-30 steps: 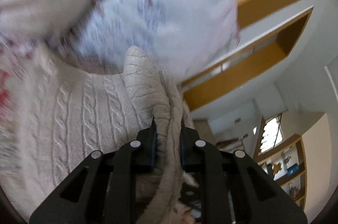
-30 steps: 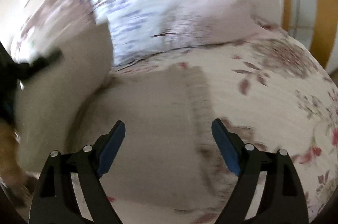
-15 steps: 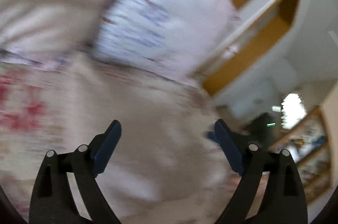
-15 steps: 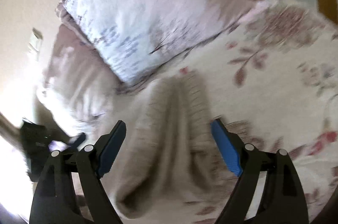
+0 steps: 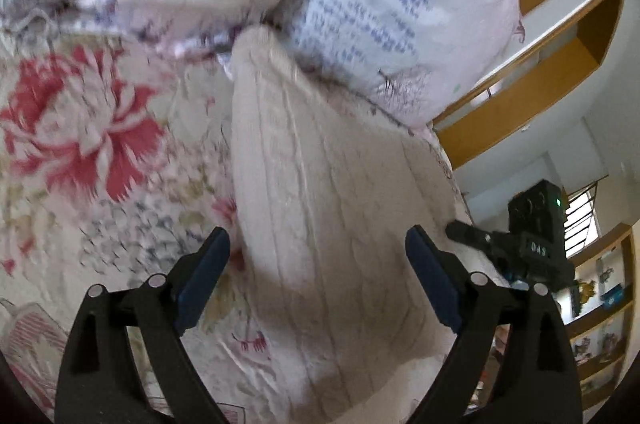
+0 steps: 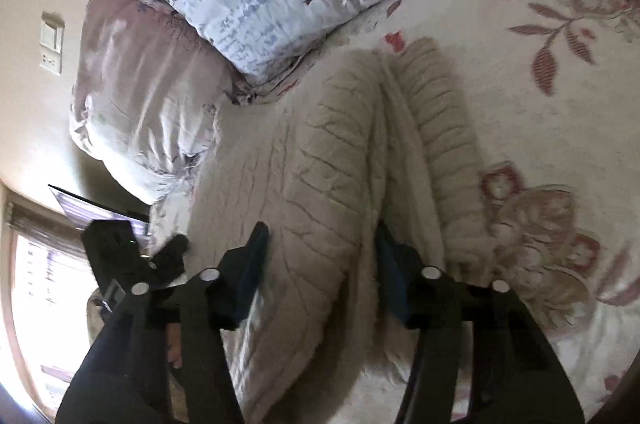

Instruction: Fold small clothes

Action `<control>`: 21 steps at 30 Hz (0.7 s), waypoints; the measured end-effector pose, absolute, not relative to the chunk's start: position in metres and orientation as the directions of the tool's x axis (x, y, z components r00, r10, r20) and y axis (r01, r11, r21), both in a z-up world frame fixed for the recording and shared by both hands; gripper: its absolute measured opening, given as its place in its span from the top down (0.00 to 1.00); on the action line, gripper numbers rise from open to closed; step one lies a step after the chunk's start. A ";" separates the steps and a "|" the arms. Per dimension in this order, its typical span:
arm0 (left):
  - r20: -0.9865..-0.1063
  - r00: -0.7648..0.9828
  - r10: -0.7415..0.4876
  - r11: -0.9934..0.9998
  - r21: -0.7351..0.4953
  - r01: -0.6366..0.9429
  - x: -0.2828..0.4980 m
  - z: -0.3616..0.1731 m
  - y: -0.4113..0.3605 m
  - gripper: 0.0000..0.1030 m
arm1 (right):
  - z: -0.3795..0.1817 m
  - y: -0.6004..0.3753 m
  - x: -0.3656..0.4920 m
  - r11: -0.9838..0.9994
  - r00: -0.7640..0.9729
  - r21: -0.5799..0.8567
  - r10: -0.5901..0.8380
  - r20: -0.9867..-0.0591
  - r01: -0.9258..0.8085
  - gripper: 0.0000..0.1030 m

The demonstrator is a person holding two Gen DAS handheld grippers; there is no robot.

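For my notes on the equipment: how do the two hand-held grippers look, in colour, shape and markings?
Both look alike. The left hand-held gripper and the right hand-held gripper have matte black angular frames with cut-out openings, round silver rivets at the joints, and flat dark blue pads inside the fingers. No cables or sleeves show.

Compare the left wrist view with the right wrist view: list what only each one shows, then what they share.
Only the left wrist view shows the wooden wall shelves, the cluttered bookcase and the big red flower print, plus the open left gripper.

Only the right wrist view shows the white wall switch plate, the bright window and the right gripper, its jaws partly closed around a raised fold of fabric.

Both show the cream cable-knit sweater on the floral bedsheet, and the white pillow with purple print.
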State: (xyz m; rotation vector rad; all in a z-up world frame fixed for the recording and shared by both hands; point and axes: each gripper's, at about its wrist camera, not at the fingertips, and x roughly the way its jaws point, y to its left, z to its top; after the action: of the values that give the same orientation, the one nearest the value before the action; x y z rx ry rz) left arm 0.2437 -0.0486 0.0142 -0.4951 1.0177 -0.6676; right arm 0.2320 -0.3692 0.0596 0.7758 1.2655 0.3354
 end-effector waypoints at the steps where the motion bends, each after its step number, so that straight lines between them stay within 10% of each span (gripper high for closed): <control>1: -0.608 0.341 -0.717 0.694 -0.668 0.269 0.245 0.011 -0.051 0.14 | 0.056 -0.369 0.236 0.696 0.296 0.692 0.631 -0.717 0.190 0.48; 10: -0.588 0.335 -0.736 0.672 -0.694 0.258 0.246 0.010 -0.053 0.13 | 0.045 -0.376 0.261 0.691 0.347 0.690 0.606 -0.716 0.218 0.81; 21: -0.568 0.332 -0.753 0.653 -0.705 0.276 0.239 0.020 -0.044 0.13 | 0.117 -0.363 0.251 0.914 0.495 0.404 0.329 -0.804 0.050 0.83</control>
State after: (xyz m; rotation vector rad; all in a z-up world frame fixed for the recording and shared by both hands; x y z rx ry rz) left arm 0.2390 -0.0442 0.0201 -0.5452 1.0242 -0.7176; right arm 0.2511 -0.3633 0.1174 0.4028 1.0467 0.1747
